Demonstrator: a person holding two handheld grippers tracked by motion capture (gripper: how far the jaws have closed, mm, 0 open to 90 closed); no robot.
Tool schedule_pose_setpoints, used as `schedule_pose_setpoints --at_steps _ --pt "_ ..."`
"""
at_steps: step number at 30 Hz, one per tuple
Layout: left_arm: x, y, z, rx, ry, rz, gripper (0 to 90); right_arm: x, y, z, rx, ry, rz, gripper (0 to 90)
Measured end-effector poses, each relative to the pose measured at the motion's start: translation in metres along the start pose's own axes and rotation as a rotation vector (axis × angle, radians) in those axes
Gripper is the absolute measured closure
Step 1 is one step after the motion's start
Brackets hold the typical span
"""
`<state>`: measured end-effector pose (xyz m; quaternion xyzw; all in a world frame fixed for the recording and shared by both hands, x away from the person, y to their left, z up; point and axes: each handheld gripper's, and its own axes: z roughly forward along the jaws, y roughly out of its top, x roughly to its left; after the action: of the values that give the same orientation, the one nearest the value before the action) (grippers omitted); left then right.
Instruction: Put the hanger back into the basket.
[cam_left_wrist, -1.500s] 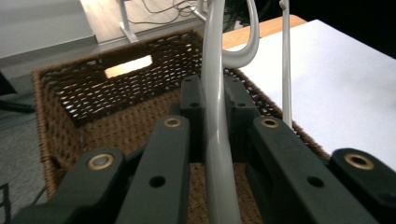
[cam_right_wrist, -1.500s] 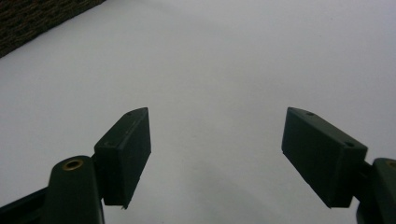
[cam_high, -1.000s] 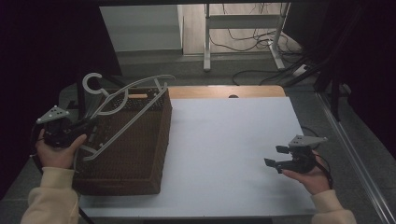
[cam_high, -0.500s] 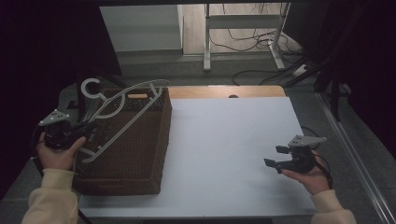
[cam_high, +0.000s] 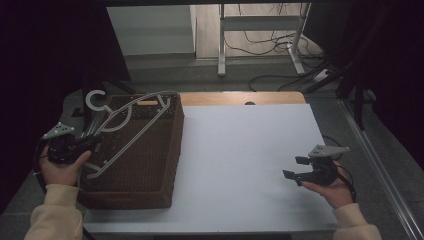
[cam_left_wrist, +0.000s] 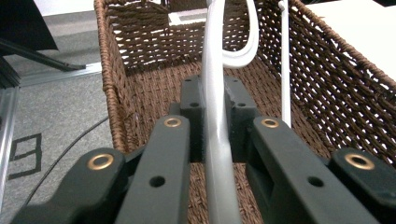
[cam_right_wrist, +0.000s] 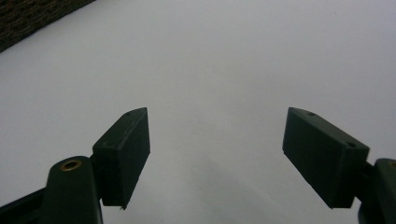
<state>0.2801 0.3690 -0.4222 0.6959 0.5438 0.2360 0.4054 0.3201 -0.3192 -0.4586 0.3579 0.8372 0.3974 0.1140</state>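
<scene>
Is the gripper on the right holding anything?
No, the right gripper has its jaws spread wide with just the bare white table between them.

Brown woven basket — white hanger, white table.

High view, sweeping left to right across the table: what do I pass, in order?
Left hand-held gripper, shut on the white hanger → wicker basket the hanger lies over → bare white tabletop → right hand-held gripper, jaws open and holding nothing.
</scene>
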Motion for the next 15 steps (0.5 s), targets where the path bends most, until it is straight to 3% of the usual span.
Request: schedule_pose_setpoints --at_steps 15 --pt "0.0004 -0.0024 0.0042 0.02 0.009 -0.014 80.7 0.0 -0.0005 0.0011 0.008 0.0 -0.005 23.2"
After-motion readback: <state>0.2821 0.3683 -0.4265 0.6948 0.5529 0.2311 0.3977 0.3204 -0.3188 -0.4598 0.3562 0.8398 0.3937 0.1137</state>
